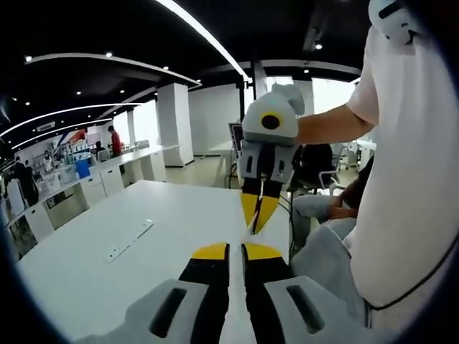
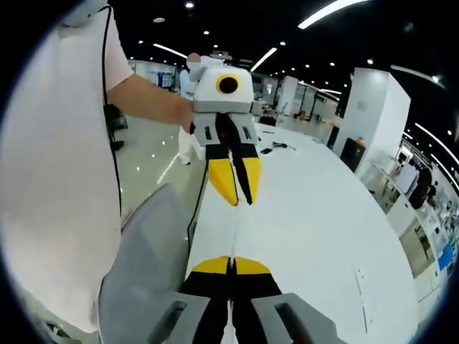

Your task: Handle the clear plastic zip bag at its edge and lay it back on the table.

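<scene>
Here the left hand-held gripper rises from the bottom centre of the left gripper view, its yellow-tipped jaws drawn close with only a narrow dark slit between them. The right hand-held gripper stands at the bottom centre of the right gripper view with its jaws pressed together. Each also shows in the other's view, held above the near edge of the white worktop. The right one sits at centre frame in the left gripper view with its yellow jaws closing to a point. The left one sits at upper centre in the right gripper view, jaws angled down. Whether either pinches clear film cannot be told. The clear plastic zip bag cannot be made out for certain. A flat pale oblong lies on the worktop at left of centre in the left gripper view, and whether that is the bag is unclear. A person's bare forearm and white T-shirt fill the right side of that view. A blue bin stands on a far counter at upper left.
</scene>
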`<state>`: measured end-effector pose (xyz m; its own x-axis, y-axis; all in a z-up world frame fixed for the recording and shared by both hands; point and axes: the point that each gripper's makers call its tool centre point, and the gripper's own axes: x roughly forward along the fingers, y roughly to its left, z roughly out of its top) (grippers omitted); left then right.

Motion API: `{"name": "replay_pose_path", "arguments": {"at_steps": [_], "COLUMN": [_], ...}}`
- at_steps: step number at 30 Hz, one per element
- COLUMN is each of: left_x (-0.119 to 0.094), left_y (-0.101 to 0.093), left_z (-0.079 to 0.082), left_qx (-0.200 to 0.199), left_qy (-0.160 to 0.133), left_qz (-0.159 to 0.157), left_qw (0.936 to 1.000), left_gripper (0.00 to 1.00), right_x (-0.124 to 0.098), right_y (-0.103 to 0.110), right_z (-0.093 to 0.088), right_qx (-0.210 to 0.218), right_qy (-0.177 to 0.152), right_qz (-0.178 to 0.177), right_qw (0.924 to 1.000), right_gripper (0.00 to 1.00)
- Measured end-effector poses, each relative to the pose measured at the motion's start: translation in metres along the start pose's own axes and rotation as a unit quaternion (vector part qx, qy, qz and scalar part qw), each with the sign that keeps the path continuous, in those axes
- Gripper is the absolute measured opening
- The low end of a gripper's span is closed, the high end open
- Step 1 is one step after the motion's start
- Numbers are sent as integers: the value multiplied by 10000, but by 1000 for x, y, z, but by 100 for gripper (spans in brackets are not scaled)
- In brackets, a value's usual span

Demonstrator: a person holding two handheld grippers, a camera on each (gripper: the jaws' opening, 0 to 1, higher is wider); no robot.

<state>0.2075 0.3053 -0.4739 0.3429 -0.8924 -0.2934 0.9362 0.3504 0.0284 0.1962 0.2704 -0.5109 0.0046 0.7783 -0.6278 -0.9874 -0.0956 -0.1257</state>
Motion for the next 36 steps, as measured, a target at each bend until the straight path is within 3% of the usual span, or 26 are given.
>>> {"name": "replay_pose_path", "arguments": {"at_steps": [36], "left_x": [3], "left_y": [-9], "left_z": [3], "left_qx": [32], "left_qy": [-27], "left_qz": [-237], "left_qw": [9997], "left_gripper": [0], "right_x": [-2], "right_y": [2], "right_z": [0], "right_qx": [-2], "right_qy": [-16], "right_qz": [49], "right_qw": [10000], "right_gripper": [0]}}
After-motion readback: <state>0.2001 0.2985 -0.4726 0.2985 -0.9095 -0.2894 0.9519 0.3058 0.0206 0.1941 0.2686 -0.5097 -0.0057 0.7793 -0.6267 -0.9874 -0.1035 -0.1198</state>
